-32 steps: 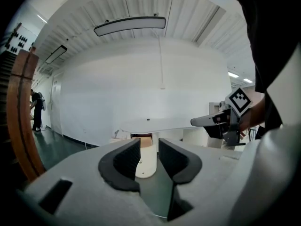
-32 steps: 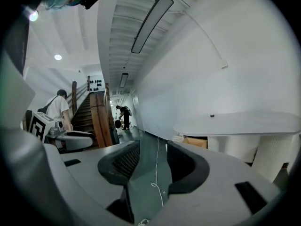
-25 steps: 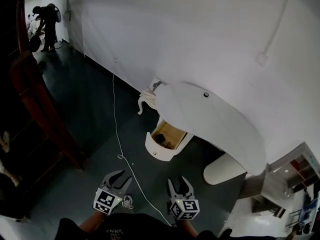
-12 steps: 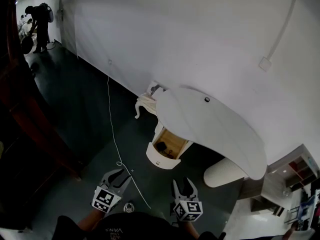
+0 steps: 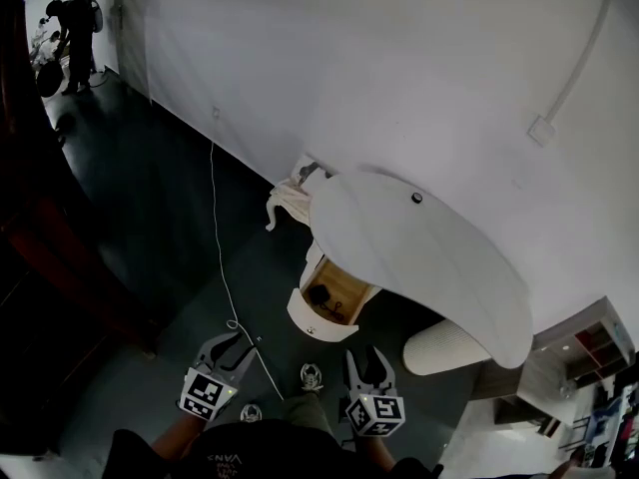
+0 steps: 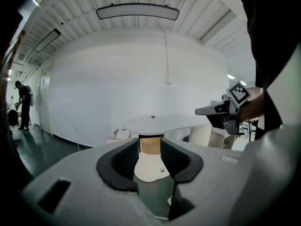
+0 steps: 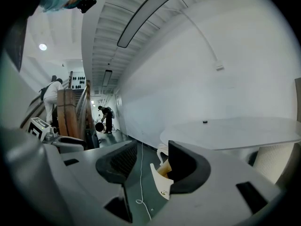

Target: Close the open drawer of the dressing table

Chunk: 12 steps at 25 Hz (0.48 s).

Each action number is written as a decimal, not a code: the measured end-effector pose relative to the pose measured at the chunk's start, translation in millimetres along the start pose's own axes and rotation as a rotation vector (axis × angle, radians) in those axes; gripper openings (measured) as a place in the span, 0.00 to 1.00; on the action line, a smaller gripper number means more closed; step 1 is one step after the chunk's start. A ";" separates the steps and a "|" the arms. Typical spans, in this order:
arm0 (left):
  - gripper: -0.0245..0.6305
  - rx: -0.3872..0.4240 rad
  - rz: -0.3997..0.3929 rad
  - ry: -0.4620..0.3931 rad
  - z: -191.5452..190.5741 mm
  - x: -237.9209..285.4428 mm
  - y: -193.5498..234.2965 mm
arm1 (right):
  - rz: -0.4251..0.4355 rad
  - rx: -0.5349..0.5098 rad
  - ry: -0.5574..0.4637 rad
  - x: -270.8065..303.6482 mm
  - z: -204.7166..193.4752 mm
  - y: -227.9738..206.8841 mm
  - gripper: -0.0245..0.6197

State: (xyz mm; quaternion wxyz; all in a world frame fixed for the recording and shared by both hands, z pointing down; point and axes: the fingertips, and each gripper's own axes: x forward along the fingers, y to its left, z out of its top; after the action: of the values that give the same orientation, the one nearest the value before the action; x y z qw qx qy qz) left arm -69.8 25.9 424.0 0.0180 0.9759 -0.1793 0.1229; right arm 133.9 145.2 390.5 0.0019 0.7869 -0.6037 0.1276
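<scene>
The white dressing table (image 5: 419, 257) stands against the wall with its drawer (image 5: 324, 307) pulled out toward me. The drawer has a wooden inside, a small dark thing in it, and a rounded white front with a knob (image 5: 312, 328). My left gripper (image 5: 228, 347) and right gripper (image 5: 365, 365) are low on the near side of the drawer, apart from it. Both are open with nothing between the fingers. In the left gripper view the drawer front (image 6: 149, 167) shows straight ahead between the jaws of the left gripper (image 6: 149, 161). In the right gripper view the drawer (image 7: 162, 180) lies just past the right gripper (image 7: 153, 166).
A white cable (image 5: 218, 228) runs across the dark floor left of the drawer. A carved white stool (image 5: 285, 203) stands behind it, a ribbed white cylinder (image 5: 444, 347) under the table's right end. A person (image 5: 72, 28) works far off at the left. My shoe (image 5: 310, 374) is between the grippers.
Both grippers have moved forward toward the table, so the drawer now lies closer to them. My shoe has stepped into view between them. Jaws look unchanged.
</scene>
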 end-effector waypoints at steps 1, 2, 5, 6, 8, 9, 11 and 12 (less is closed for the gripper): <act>0.25 -0.005 0.008 0.000 -1.0 5.7 2.2 | 0.007 -0.005 -0.001 6.7 1.1 -3.3 0.35; 0.25 -0.010 0.017 -0.001 -2.0 11.3 4.2 | 0.016 -0.011 -0.001 13.2 2.2 -6.3 0.35; 0.25 -0.024 0.040 -0.005 -3.3 30.9 7.6 | 0.052 -0.037 -0.007 32.0 7.8 -15.8 0.35; 0.25 -0.028 0.045 -0.005 -3.5 38.4 8.3 | 0.067 -0.038 -0.009 38.4 10.2 -19.2 0.35; 0.25 -0.039 0.057 0.001 -5.1 54.0 10.2 | 0.094 -0.031 -0.011 50.7 13.6 -26.4 0.35; 0.25 -0.047 0.060 0.005 -5.7 62.7 10.3 | 0.105 -0.030 -0.008 56.4 13.8 -31.1 0.35; 0.26 -0.062 0.059 0.012 -6.6 80.7 7.9 | 0.122 -0.032 0.008 66.1 12.7 -41.6 0.35; 0.26 -0.071 0.058 0.017 -7.6 89.4 6.0 | 0.129 -0.034 0.018 70.4 12.2 -46.1 0.35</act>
State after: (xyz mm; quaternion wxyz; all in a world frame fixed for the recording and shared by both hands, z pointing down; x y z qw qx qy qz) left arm 7.3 -9.9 453.4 0.0508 0.9680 -0.2114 0.1253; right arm 196.9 88.9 399.9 0.0125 0.7449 -0.6553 0.1244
